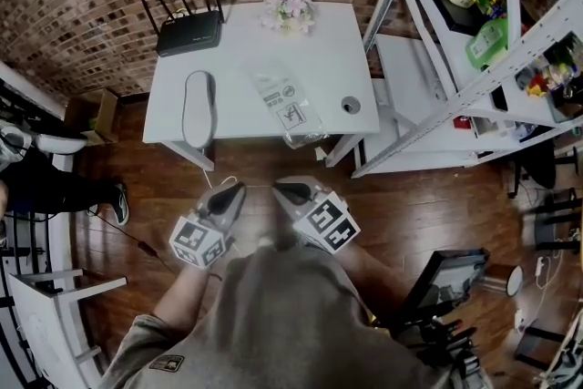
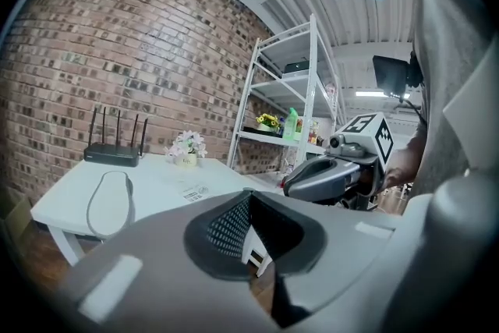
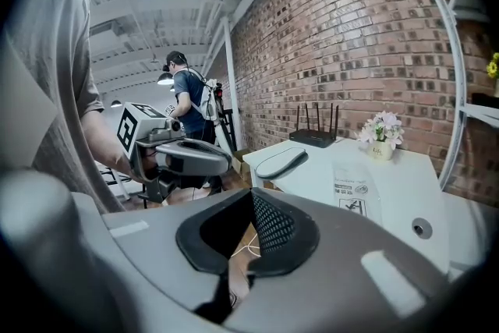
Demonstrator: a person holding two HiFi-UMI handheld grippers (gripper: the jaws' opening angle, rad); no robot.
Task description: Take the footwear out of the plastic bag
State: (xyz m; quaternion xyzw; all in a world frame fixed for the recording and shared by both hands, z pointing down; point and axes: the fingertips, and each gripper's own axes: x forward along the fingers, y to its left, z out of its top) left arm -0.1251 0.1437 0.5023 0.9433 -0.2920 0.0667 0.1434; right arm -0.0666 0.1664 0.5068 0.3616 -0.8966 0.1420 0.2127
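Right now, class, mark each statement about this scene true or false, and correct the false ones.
1. The slipper lies on the table, outside the plastic bag. True.
2. The left tongs grip the bag. False: they are shut on nothing, held short of the table.
3. The router sits at the table's far left corner. True.
4. The flowers stand on the floor. False: they stand on the table by the wall.
5. The right tongs are wide open. False: they are shut and empty.
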